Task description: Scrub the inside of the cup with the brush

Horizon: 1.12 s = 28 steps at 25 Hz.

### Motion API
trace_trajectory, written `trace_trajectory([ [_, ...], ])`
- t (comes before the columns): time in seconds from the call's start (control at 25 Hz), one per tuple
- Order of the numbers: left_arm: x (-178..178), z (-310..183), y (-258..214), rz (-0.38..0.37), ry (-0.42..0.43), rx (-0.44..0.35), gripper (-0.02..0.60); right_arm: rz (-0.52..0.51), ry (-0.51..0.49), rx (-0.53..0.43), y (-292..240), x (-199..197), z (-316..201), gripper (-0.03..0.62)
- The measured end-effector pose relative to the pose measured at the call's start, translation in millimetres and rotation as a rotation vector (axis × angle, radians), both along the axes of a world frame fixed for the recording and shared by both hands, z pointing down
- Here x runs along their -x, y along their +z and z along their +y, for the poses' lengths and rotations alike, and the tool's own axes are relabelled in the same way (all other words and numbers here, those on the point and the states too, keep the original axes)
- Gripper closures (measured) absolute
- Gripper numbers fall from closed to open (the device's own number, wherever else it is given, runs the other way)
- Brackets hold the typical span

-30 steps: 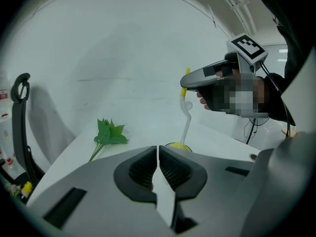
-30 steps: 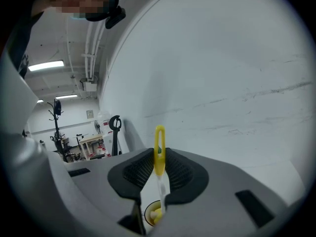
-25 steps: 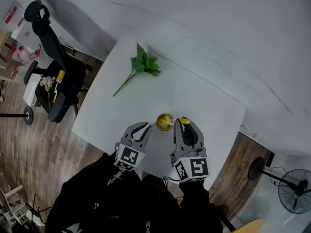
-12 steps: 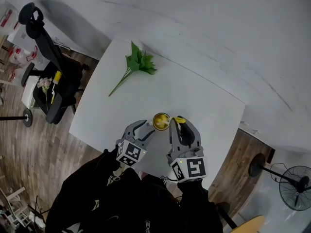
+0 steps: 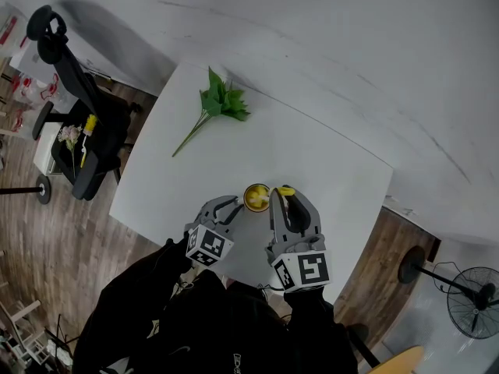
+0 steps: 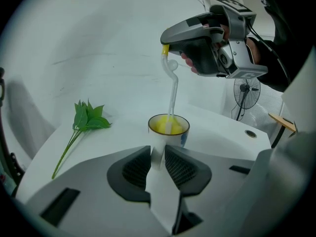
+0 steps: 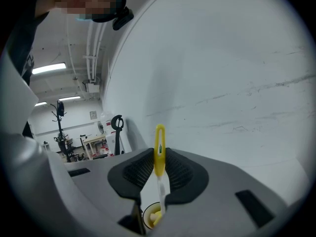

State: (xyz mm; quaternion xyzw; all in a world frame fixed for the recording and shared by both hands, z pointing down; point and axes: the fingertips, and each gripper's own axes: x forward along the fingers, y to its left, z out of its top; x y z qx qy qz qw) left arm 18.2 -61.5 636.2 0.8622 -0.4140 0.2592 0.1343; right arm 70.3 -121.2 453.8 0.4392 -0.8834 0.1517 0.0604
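A white cup (image 5: 257, 197) with a yellow inside stands near the front edge of the white table (image 5: 312, 154). My left gripper (image 5: 231, 206) reaches it from the left. Its jaws have just been closing, and in the left gripper view the pads (image 6: 140, 168) press on the handle side of the cup (image 6: 169, 132), so my left gripper (image 6: 158, 159) is shut on it. My right gripper (image 5: 284, 195) is shut on the yellow top of the brush (image 7: 159, 154). The brush (image 6: 172, 90) hangs down with its yellow head inside the cup (image 7: 153, 216).
A green leafy sprig (image 5: 222, 104) lies at the table's far left. A black office chair (image 5: 78, 92) stands beside the table on the left, over wooden floor. A floor fan (image 5: 472, 306) stands at the lower right. A pale wall runs behind the table.
My left gripper has sunk and come up against the cup; its jaws went from shut to wide, then narrowed on the cup's handle side. The right gripper and brush have kept still.
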Motion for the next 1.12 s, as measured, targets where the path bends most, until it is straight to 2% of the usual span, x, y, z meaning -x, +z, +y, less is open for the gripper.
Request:
trace_trajectory([
  [0.32, -5.9, 4.6, 1.2, 0.006, 0.031, 0.004, 0.491, -0.008, -0.002, 0.007, -1.2, 6.6, -4.4, 0.507],
  [0.56, -5.8, 5.2, 1.3, -0.002, 0.043, -0.006, 0.492, -0.031, -0.054, -0.036, -19.7, 24.6, 10.0, 0.508],
  [0.76, -5.3, 6.5, 0.5, 0.002, 0.048, -0.005, 0.492, 0.0, -0.091, -0.048, -26.7, 33.2, 32.2, 0.507],
  [1.12, -5.7, 7.0, -0.3, 0.015, 0.058, -0.003, 0.492, 0.081, -0.047, -0.015, -15.3, -2.4, 45.8, 0.507],
])
